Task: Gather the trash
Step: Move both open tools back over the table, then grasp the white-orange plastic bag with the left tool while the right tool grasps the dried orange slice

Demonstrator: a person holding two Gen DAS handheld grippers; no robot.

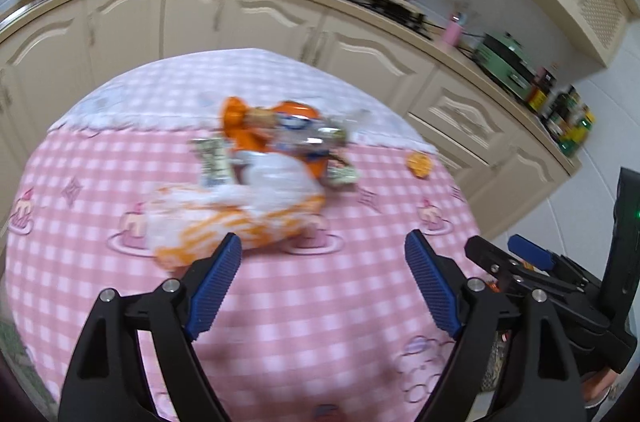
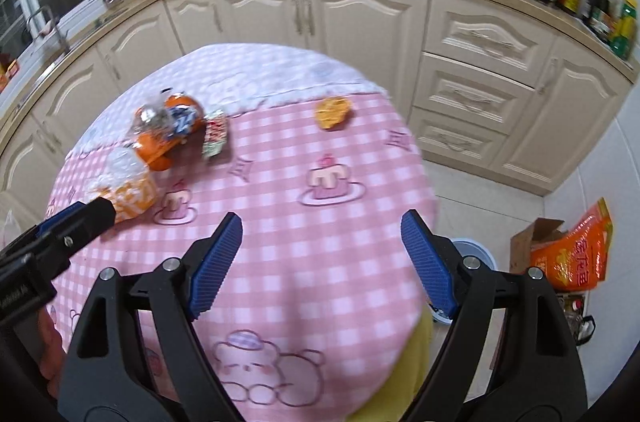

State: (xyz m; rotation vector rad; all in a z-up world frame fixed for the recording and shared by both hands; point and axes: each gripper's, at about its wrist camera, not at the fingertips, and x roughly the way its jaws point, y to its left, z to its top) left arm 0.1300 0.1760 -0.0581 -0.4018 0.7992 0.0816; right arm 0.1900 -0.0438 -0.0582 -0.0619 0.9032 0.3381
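Observation:
A pile of trash lies on the pink checked tablecloth (image 1: pixel 320 302): a white and orange plastic bag (image 1: pixel 240 218), an orange packet (image 1: pixel 296 126) with a clear wrapper, and small printed wrappers (image 1: pixel 212 158). The pile also shows in the right wrist view (image 2: pixel 160 134). A small orange piece (image 1: pixel 418 164) lies apart at the right, also in the right wrist view (image 2: pixel 332 112). My left gripper (image 1: pixel 322 254) is open and empty, just short of the bag. My right gripper (image 2: pixel 320 234) is open and empty above the table's middle.
Cream kitchen cabinets (image 2: pixel 360 14) and a counter with a stove and pots run behind the round table. On the floor at the right stand a cardboard box with an orange bag (image 2: pixel 568 254) and a round white-blue bin (image 2: pixel 474 254).

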